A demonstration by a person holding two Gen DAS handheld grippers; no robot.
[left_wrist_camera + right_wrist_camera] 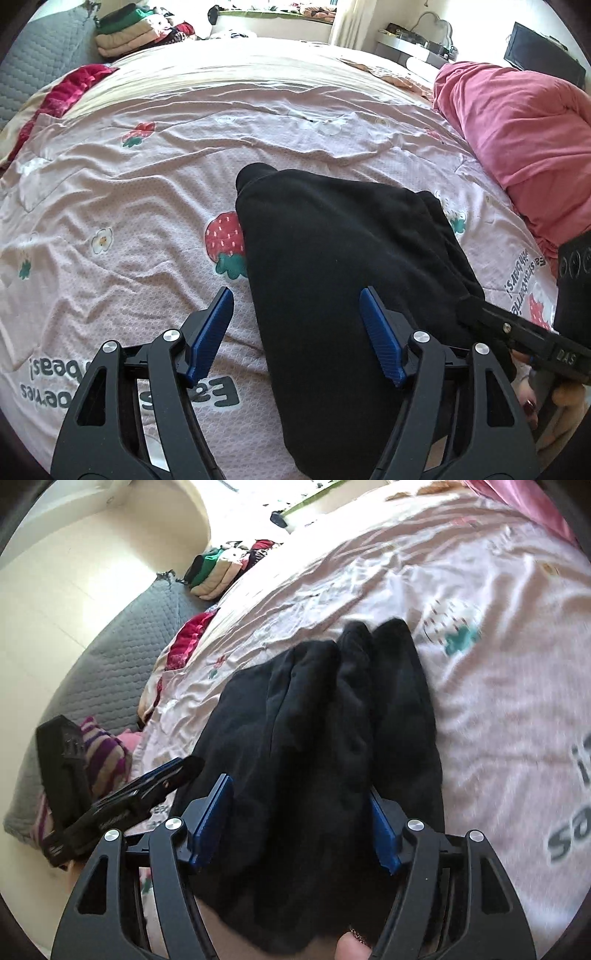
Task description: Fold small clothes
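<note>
Both hand-held grippers stood spread and empty: the left hand-held gripper [297, 301] over the near left edge of the black garment [343, 258], the right hand-held gripper [301, 788] straddling its near end. It lay bunched, seemingly folded, mid-bed [147, 177]. Loose layers might slide apart if nudged.

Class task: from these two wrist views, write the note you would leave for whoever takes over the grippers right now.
Left gripper: open, holding nothing, above the black garment's left edge.
Right gripper: open, the garment lying between its fingers, not pinched.
The garment lies on the strawberry bedspread, folded into a long narrow strip.
Left to do: fold it shorter; set it with the folded pile.
</note>
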